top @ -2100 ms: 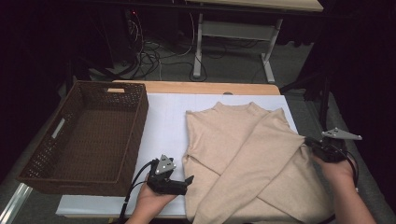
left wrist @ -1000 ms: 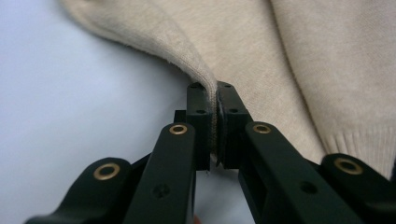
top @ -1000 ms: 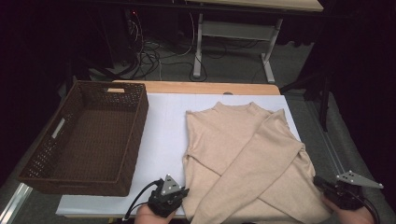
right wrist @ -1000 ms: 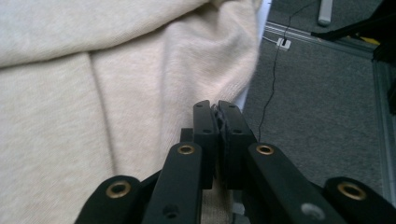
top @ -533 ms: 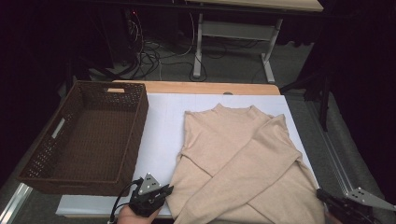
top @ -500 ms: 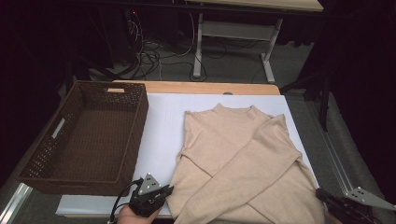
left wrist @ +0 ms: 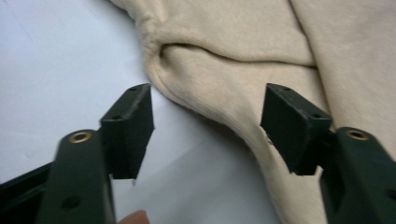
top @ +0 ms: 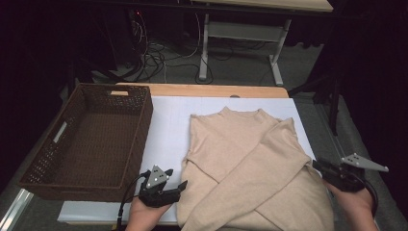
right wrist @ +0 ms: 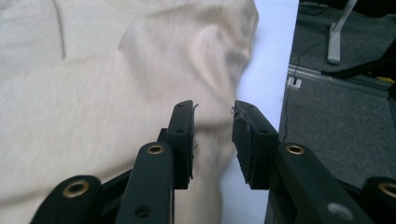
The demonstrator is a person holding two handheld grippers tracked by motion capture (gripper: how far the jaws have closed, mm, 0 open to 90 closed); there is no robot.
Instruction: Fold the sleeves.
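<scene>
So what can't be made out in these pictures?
- Sweater: its bottom hem runs off the lower edge of the high view.
- Sleeve ends: the high view does not show where the crossed sleeves finish.
- Basket: its near inside wall is hidden behind its own rim in the high view.
- Right gripper: its jaws have just been opening with nothing between them; the sweater behind is blurred.
- Left gripper: open, jaws empty; arm cut off below.

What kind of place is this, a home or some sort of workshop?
Probably a lab or recording workspace, not a home: a white-covered table in a dark room, loose cables on the floor behind it, and a bare metal desk frame beyond.
</scene>
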